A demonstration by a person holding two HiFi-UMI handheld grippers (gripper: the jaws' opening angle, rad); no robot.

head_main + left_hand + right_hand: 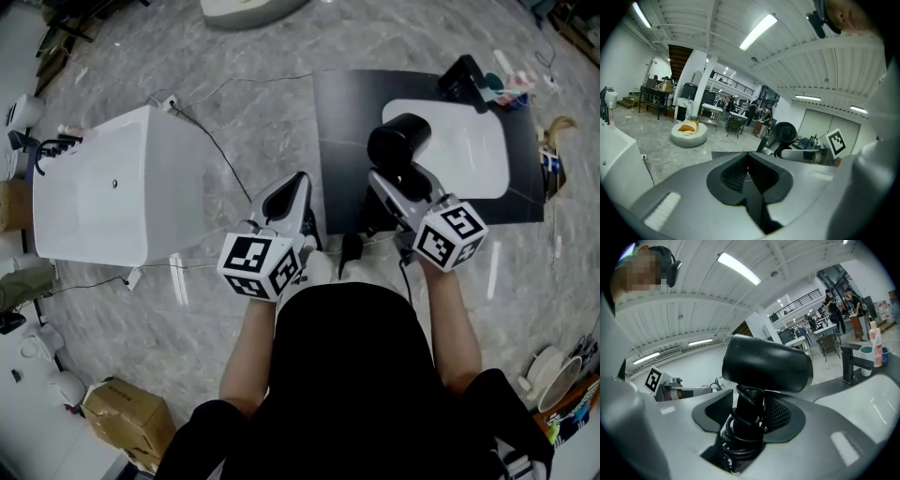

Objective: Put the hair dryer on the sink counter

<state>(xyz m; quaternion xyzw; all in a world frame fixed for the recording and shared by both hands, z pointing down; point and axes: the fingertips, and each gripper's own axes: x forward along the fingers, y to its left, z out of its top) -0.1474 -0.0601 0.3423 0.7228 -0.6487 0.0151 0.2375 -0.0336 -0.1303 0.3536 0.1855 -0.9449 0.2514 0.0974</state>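
Hair dryer (766, 364): black, rigid shell, bulky head above a handle wound with its cord (743, 427). Right gripper (392, 185) clamped on that wrapped handle, dryer over the sink counter (345, 122), just left of the basin (469, 155). Probably light, top-heavy, smooth; cord turns may slip, so hold the handle. Left gripper (292, 187): jaws together, empty, to the left.

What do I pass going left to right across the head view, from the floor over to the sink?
White tub → left tool, shut and empty → hair dryer held in the right tool → black faucet → cup and bottles beside it.
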